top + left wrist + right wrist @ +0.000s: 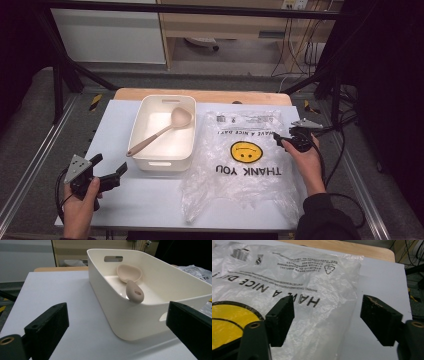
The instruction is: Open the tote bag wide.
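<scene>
High view: right gripper (278,139) sits at the right edge of the plastic bag (245,155); its jaw tips are hard to make out.
Right gripper view: jaws apart, bag edge (332,315) between them, pads not pressing.
Bag: flat on table (140,200), long axis near-to-far, print upside down.
Left gripper (111,168): jaws wide apart, just near-left of white bin (162,162) holding spoon (160,131).

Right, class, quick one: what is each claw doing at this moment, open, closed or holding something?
Left claw: open, holding nothing, facing the cream bin.
Right claw: open, jaws straddling the plastic bag's edge, not gripping it.
</scene>
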`<state>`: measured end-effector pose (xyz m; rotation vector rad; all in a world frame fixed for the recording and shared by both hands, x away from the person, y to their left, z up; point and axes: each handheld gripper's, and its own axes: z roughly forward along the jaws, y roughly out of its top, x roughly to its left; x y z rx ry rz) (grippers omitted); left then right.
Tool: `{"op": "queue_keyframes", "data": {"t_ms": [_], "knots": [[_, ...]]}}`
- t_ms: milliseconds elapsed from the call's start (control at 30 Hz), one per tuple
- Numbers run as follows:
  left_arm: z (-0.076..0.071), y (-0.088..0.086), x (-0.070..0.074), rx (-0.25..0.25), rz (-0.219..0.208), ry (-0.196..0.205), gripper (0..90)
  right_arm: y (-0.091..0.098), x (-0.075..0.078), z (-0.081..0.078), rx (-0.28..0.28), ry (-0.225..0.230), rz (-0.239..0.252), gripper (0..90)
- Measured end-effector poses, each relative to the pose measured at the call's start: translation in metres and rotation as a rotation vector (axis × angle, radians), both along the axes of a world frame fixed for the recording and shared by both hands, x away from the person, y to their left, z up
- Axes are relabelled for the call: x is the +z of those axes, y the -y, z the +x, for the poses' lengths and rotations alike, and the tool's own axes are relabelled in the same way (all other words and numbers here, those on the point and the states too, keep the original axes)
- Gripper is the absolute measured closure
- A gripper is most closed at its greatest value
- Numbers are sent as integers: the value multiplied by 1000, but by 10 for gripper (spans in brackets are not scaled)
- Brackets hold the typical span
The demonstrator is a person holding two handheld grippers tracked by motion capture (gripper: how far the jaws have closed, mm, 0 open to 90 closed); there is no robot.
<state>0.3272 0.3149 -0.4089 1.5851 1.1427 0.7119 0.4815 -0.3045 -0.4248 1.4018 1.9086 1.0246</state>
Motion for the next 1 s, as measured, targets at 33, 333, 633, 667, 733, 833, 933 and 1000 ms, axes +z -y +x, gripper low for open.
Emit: {"op": "queue_keyframes", "data": {"t_ms": [33, 333, 633, 667, 733, 833, 933, 1000], "knots": [[0, 0, 0, 3, -3, 0, 43, 3, -2, 2, -8, -5, 4, 332], [1, 0, -1, 5, 4, -3, 44, 11, -18, 12, -18, -68, 19, 418], [2, 1, -2, 5, 7, -10, 46, 8, -29, 13, 30, -136, 11, 638], [3, 2, -2, 8, 5, -10, 46, 7, -29, 12, 32, -130, 9, 687], [3, 1, -2, 7, 5, -11, 46, 6, -28, 11, 39, -128, 5, 783], [2, 1, -2, 8, 6, -12, 46, 6, -29, 10, 39, -128, 0, 859], [3, 2, -3, 10, 6, -13, 47, 6, -29, 7, 39, -131, 4, 900], [3, 2, -3, 10, 8, -16, 47, 8, -29, 6, 16, -124, 5, 900]]}}
